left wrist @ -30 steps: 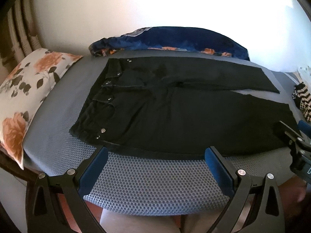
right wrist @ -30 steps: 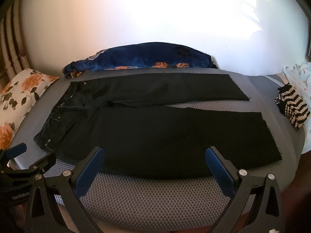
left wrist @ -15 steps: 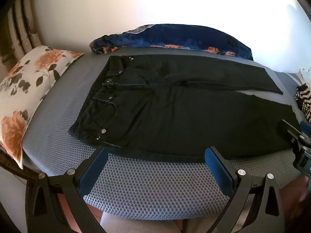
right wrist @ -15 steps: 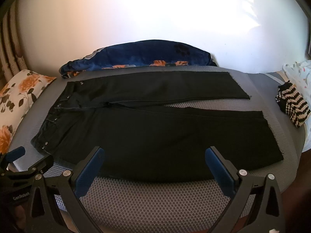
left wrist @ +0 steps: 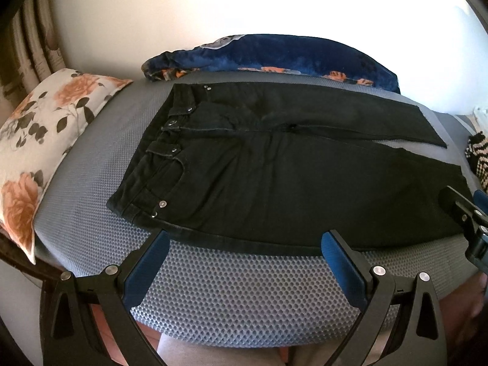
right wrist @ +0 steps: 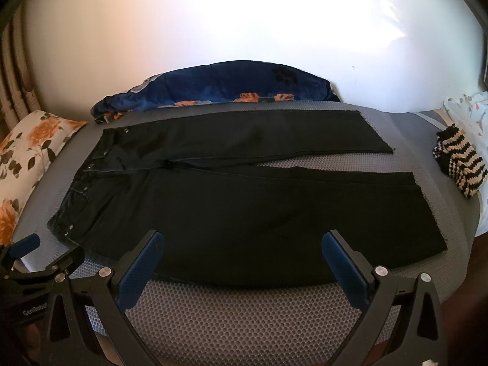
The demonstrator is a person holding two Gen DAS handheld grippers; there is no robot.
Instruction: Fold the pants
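Black pants (left wrist: 289,170) lie flat and unfolded on a grey mesh mattress (left wrist: 244,289), waistband to the left, both legs running right with a narrow gap between them; they also show in the right wrist view (right wrist: 244,207). My left gripper (left wrist: 244,244) is open and empty, just in front of the near edge below the waistband side. My right gripper (right wrist: 244,244) is open and empty over the near leg's front edge. Each gripper appears at the edge of the other's view.
A floral pillow (left wrist: 45,140) lies at the left end. A dark blue floral blanket (right wrist: 219,91) is bunched along the wall behind the pants. A black-and-cream striped knit item (right wrist: 460,164) and white cloth (right wrist: 469,106) sit at the right end.
Both grippers have moved slightly forward toward the pants' near edge. Both stay open; the pants have not moved.
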